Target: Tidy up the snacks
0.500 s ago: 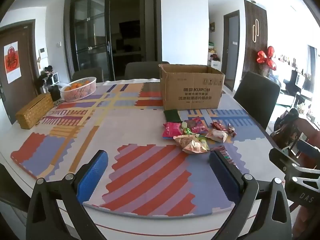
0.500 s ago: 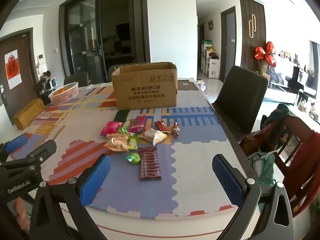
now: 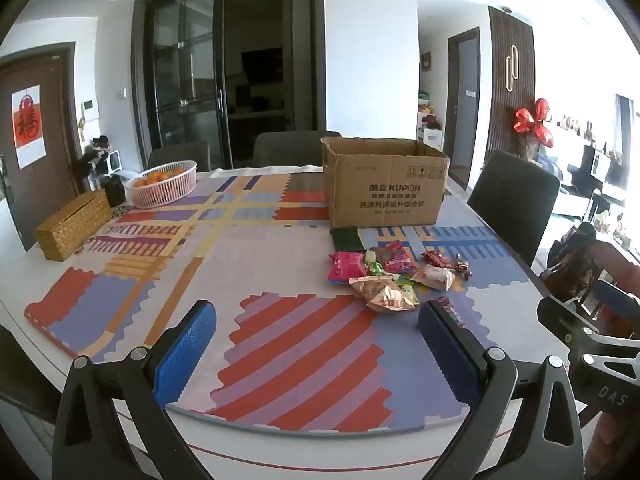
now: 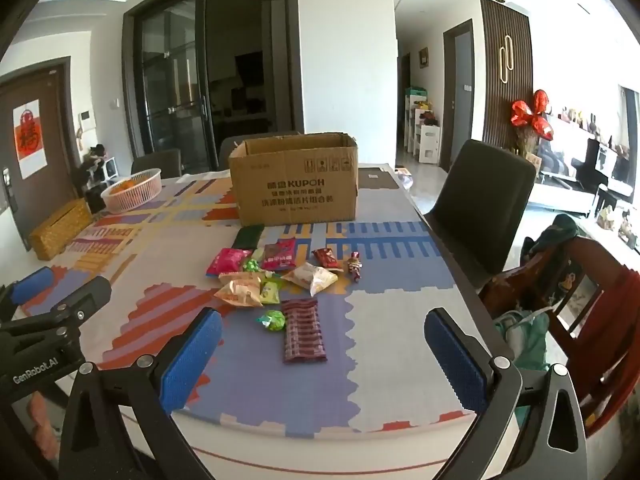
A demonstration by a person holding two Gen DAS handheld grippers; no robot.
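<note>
Two wrist fisheye views, both from the near table edge, facing across it toward the glass doors.

Left wrist: sits further left, low over the mat; cardboard box right of centre, snack pile between the fingertips and the box, right gripper at its right margin. Right wrist: sits further right, snack pile ahead, left gripper at its left margin. Shared: box, snacks, fruit basket, doors.

Brown box — striped maroon packet
</note>
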